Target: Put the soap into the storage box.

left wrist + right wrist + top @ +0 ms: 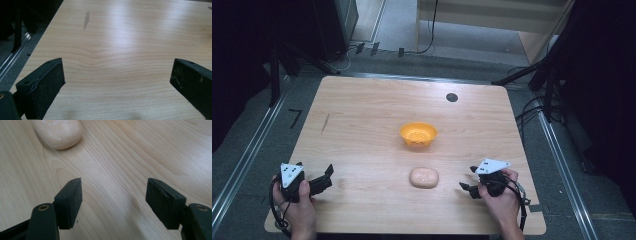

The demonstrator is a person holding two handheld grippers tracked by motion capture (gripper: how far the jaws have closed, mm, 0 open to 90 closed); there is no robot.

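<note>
A pale pink oval lump (424, 177), like a bread roll or soap bar, lies on the wooden table (362, 125) near its front middle. In the right gripper view the same lump (58, 132) sits at the upper left, beyond the jaws. An orange bowl (418, 135) stands just behind it, empty as far as I can see. My right gripper (470, 179) rests at the front right, open, a short way right of the lump. At the front left my left gripper (330, 176) is held open over bare wood (117, 72), with nothing between its jaws.
A small black round spot (452, 97) marks the table's far right part. A dark streak (325, 123) shows on the wood at the left. Metal rails (247, 155) run along the floor on both sides, and dark stands and cables (542, 75) crowd the far right.
</note>
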